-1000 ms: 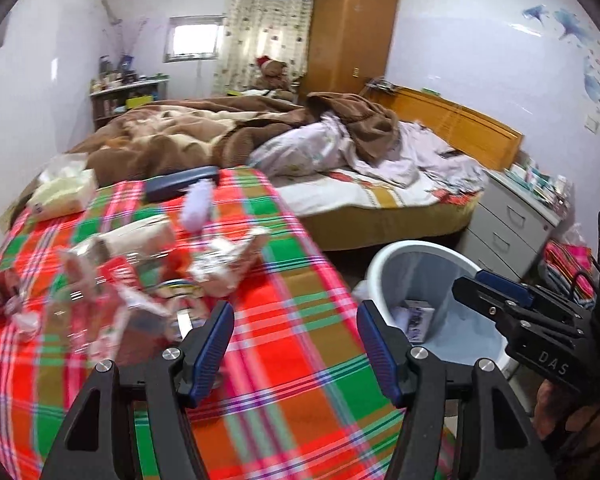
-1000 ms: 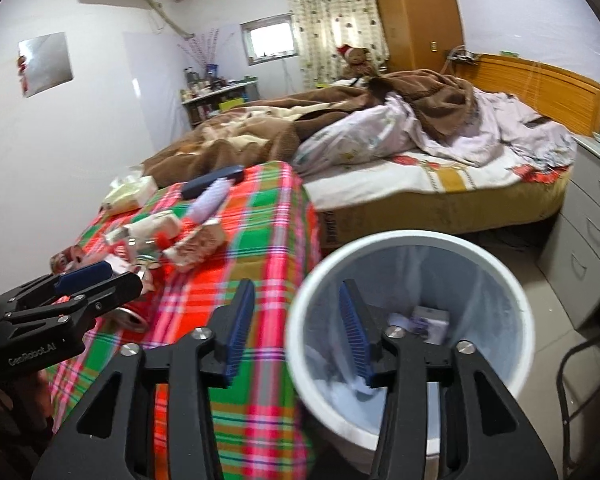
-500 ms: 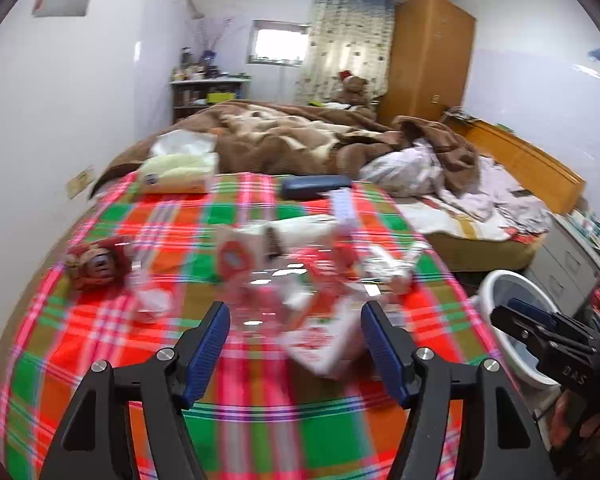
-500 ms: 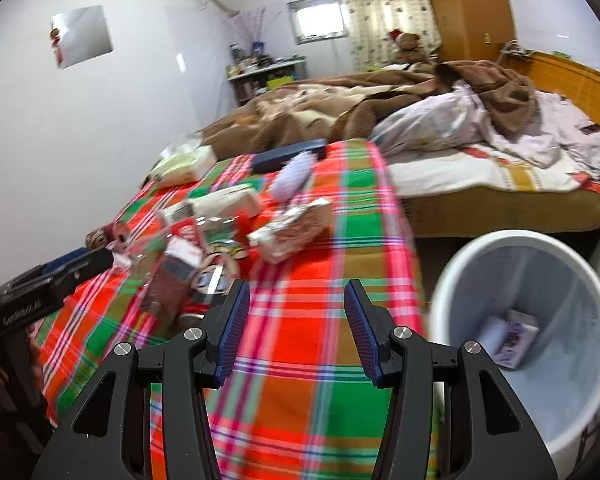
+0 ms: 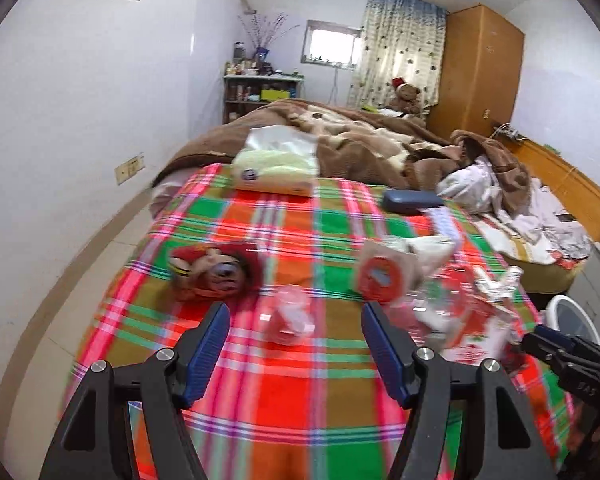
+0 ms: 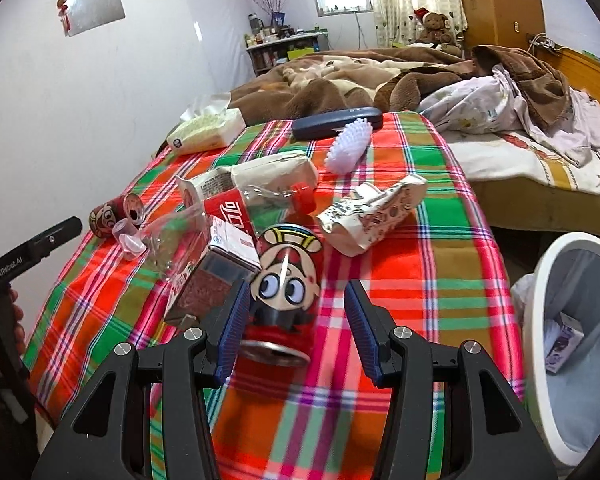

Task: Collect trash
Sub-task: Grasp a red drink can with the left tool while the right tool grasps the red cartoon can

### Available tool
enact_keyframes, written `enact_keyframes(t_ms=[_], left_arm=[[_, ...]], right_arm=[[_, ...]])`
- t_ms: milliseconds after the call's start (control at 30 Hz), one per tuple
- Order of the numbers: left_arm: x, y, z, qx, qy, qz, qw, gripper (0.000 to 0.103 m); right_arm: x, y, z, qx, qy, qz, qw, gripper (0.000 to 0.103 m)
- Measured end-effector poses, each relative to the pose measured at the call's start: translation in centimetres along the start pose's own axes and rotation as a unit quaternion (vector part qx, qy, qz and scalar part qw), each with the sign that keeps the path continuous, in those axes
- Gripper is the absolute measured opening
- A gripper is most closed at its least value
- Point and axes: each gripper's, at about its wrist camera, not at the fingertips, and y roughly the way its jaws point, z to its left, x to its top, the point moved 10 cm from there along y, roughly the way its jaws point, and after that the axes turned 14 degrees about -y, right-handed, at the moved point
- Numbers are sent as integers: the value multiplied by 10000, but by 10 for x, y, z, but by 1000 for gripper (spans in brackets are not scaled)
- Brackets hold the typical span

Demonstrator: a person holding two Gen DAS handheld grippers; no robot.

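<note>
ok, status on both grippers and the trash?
Left gripper open, empty, jaws just opened further. Right gripper open, lined up on cartoon can lying on plaid cloth. Bin at right. Dark carton crowds the can.

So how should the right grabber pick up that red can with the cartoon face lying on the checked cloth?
Grip the red cartoon-face can across its round middle, coming down from above. It lies on its side, open end toward the right gripper, whose open jaws already straddle it. A carton crowds its left side.

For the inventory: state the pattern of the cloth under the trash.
Plaid cloth: red, green and orange checks; clearest in the right wrist view.
</note>
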Motion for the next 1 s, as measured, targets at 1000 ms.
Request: enact_keyframes(t_ms=[1000], left_arm=[[24,104,36,-181,1250,1096,9859,77]], right_arm=[[0,32,9,-484,-279,534,9970,58]])
